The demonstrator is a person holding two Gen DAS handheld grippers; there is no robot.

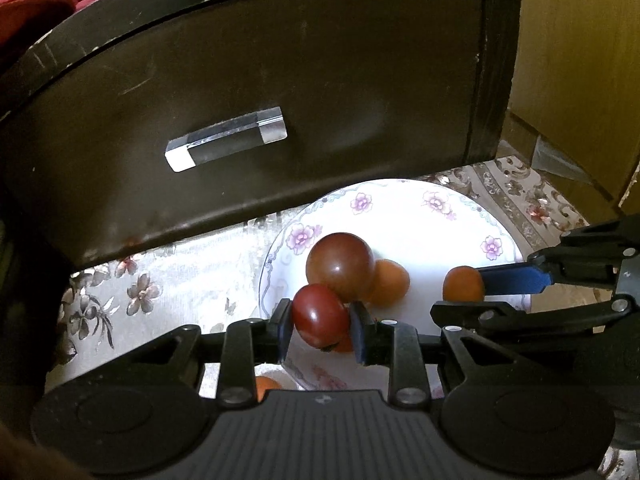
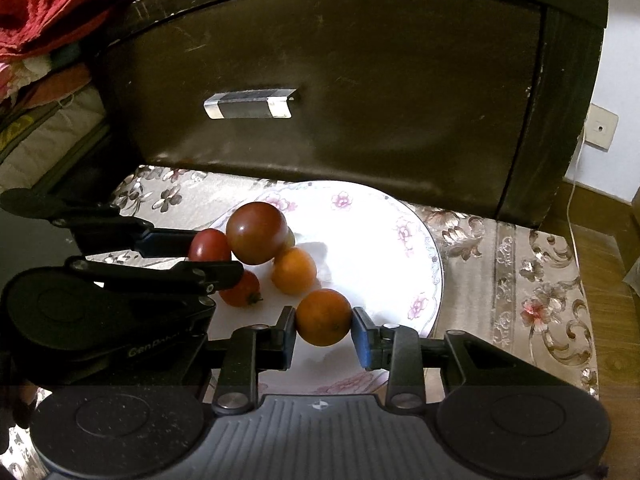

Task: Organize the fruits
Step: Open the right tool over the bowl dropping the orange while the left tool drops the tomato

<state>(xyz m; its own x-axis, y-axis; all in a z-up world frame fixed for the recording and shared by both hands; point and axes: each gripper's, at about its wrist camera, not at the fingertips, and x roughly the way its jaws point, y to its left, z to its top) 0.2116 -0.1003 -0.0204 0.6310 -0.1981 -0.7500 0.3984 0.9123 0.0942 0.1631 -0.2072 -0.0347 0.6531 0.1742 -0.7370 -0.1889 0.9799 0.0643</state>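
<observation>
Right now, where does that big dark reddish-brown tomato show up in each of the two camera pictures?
Left wrist view: the big dark tomato sits centre frame on the floral plate, just beyond the left gripper and its red tomato.
Right wrist view: it is left of centre, by the left gripper's tip.
Shared landmark: the drawer handle behind the plate.
</observation>
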